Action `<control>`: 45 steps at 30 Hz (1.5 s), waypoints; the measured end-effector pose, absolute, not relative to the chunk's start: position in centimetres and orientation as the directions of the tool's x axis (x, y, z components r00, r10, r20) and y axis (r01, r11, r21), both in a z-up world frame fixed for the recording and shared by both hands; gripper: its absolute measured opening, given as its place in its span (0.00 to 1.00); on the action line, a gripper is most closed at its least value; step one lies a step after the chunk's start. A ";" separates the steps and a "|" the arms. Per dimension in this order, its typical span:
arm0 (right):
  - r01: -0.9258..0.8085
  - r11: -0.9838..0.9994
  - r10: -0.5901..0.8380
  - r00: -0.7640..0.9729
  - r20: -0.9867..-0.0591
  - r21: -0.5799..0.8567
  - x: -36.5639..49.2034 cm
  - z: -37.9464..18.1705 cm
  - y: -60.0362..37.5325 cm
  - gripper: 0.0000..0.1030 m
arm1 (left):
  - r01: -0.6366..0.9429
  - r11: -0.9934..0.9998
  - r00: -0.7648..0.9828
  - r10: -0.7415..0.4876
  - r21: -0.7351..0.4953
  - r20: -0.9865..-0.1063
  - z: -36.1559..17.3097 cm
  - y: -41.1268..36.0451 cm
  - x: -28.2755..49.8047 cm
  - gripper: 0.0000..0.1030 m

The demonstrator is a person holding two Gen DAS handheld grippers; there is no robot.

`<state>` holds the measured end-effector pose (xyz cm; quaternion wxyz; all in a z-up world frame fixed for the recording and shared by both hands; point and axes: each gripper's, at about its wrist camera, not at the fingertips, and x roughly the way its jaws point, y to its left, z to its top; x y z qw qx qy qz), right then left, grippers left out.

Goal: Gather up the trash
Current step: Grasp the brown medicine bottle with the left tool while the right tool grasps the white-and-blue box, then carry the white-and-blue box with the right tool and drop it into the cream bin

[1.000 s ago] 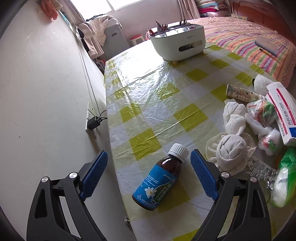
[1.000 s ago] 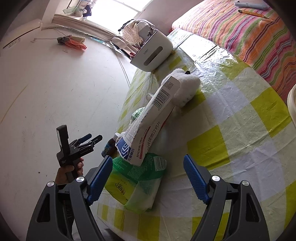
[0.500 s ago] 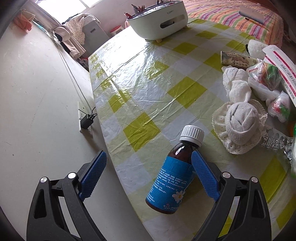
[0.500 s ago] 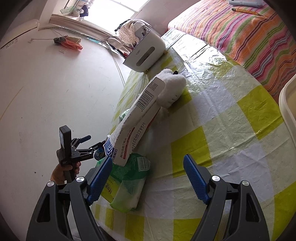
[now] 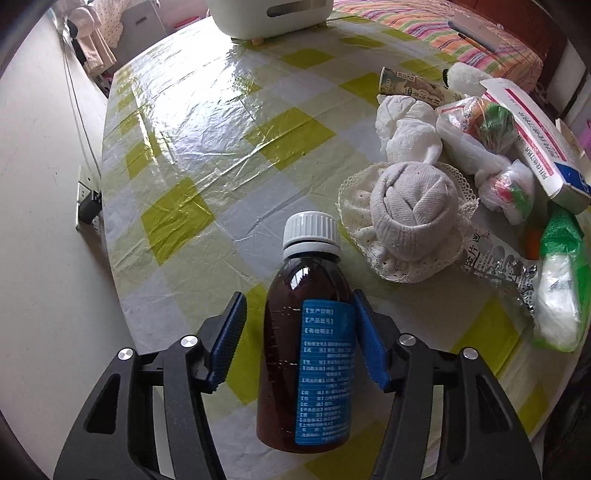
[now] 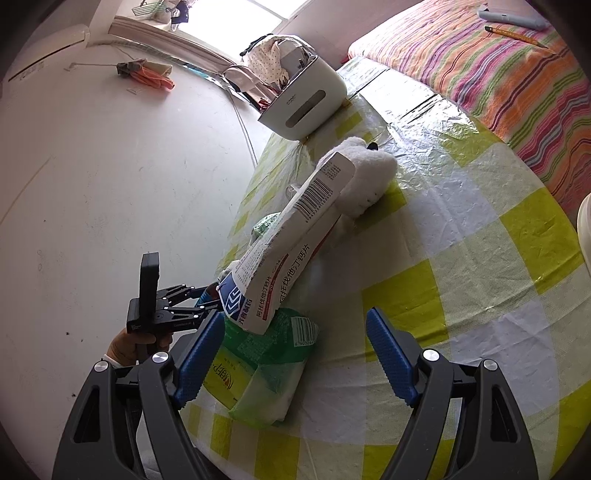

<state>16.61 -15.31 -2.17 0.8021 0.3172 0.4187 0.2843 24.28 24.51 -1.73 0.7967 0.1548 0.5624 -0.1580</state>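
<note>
Two grippers work over a round table (image 5: 221,155) laid with a yellow-and-white checked plastic cloth. Left gripper (image 5: 299,336), nearest, points steeply down with a brown medicine bottle (image 5: 306,354) lying between its blue pads; jaws are closing, the right pad against the blue label, the left pad with a narrow gap to the glass. Bottle lies at the near table edge, white cap (image 5: 311,230) pointing away. Just beyond the cap, a rolled grey sock on a lace doily (image 5: 406,214); right of that a crinkled printed wrapper (image 5: 498,266) and a green-and-white tissue pack (image 5: 561,291). Farther on, crumpled white tissue (image 5: 406,125), knotted plastic bags with coloured contents (image 5: 480,125), a long white medicine box (image 5: 535,144), a small printed carton (image 5: 410,85). At the far side, a white desk organiser (image 5: 269,14); a striped bedspread (image 5: 443,33) behind. Right gripper (image 6: 295,354) hovers at a shallow angle, jaws spread wide with nothing pinched, the tissue pack (image 6: 266,373) lying just inside its left pad. Past it the medicine box (image 6: 291,243) leans on a white fluffy lump (image 6: 369,173). A hand (image 6: 136,343) holding the left gripper shows at the table edge.
</note>
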 end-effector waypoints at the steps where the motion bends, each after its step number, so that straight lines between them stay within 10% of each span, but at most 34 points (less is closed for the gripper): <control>1: -0.192 0.650 0.714 0.485 -0.505 0.736 17.0 -2.0 -15.0 0.74 | 0.400 0.916 0.310 -0.094 0.040 -0.946 -1.8 24.7 24.2 0.47; 17: -0.015 0.556 0.774 0.376 -0.510 0.831 24.6 -4.0 -10.8 0.74 | 0.074 0.993 0.513 0.042 0.093 -0.857 -0.9 22.3 18.4 0.40; 20: -0.070 0.540 0.800 0.354 -0.485 0.839 25.1 -4.0 -9.6 0.50 | 0.032 0.998 0.554 0.032 0.060 -0.832 0.8 22.1 17.2 0.40; 25: -0.118 0.535 0.802 0.383 -0.459 0.837 23.9 -3.8 -10.0 0.40 | -0.019 1.000 0.644 0.013 0.001 -0.765 4.6 21.3 14.6 0.40; 45: -0.268 0.623 0.679 0.652 -0.337 0.735 14.2 1.9 -20.8 0.36 | 0.062 0.988 0.746 -0.140 -0.143 -0.651 9.2 12.2 9.7 0.40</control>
